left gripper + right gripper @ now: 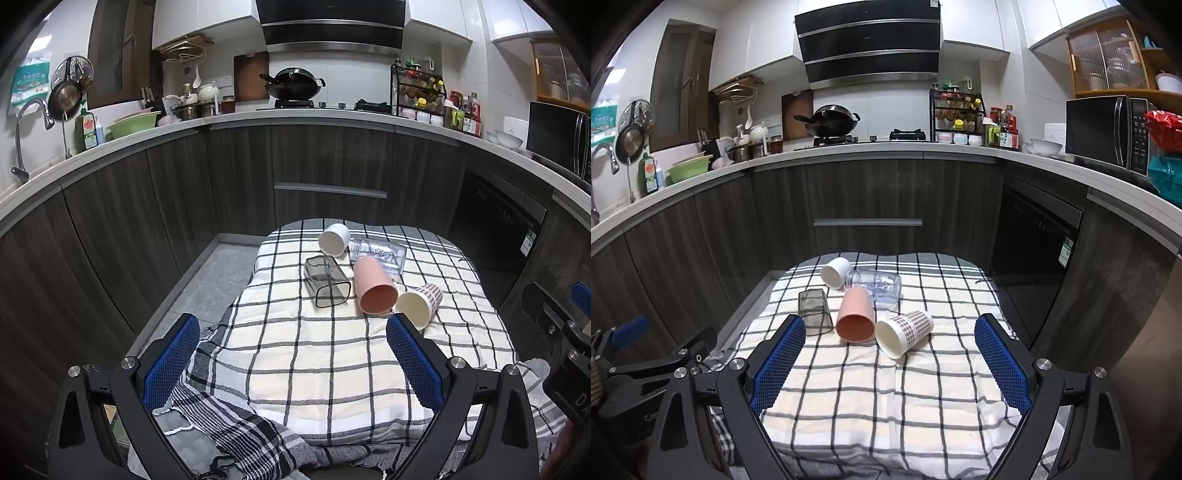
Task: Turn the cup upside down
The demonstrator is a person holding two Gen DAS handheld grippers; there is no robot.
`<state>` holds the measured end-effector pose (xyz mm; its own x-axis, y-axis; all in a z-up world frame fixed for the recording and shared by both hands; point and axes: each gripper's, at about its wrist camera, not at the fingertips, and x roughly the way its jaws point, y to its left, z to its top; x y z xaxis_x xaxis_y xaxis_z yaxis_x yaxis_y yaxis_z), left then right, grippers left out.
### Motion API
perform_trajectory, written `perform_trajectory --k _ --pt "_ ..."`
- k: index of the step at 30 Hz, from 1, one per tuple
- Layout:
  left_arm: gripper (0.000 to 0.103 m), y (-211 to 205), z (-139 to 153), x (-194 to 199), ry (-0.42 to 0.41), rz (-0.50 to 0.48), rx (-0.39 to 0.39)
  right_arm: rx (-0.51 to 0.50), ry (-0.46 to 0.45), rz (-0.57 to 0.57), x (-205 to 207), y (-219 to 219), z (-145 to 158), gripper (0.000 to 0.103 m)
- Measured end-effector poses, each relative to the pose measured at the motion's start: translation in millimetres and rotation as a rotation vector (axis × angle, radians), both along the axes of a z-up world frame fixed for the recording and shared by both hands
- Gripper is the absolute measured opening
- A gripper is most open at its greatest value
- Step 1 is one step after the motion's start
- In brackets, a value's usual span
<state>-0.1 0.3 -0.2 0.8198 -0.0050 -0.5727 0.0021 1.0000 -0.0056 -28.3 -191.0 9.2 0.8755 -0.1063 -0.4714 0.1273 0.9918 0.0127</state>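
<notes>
Both tongs (291, 354) (890, 350) spread | checked cloth (886, 387), cups (855, 319) lying | kitchen counter (849, 153)

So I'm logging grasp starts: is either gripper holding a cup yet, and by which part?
Nothing is held. The left gripper and right gripper are both open, short of the cups; the pink cup lies untouched on its side.

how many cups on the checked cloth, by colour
white cup: 1
clear glass bottle-shaped cup: 1
smoky grey square cup: 1
pink cup: 1
houndstooth-patterned cup: 1
total: 5, all lying on their sides
</notes>
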Motion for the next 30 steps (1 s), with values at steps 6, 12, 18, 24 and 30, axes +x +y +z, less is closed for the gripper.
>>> perform_trajectory --k 6,12,18,24,30 --pt "0.103 2.6 -3.2 1.4 0.009 -0.001 0.009 0.003 0.010 0.000 0.1 0.1 -0.1 0.093" --pt "0.103 3.4 -4.1 1.1 0.015 -0.001 0.012 0.004 0.010 0.000 0.0 -0.1 -0.1 0.093" --pt "0.103 1.6 -5.8 4.6 0.017 -0.001 0.015 0.003 0.010 0.000 -0.1 0.0 -0.3 0.093" --pt "0.103 1.7 -6.2 3.7 0.024 0.005 0.012 0.004 0.010 -0.001 -0.4 0.0 -0.3 0.093" --pt "0.103 1.4 -4.5 2.2 0.024 0.012 0.010 0.004 0.011 -0.001 -0.7 0.2 -0.3 0.093"
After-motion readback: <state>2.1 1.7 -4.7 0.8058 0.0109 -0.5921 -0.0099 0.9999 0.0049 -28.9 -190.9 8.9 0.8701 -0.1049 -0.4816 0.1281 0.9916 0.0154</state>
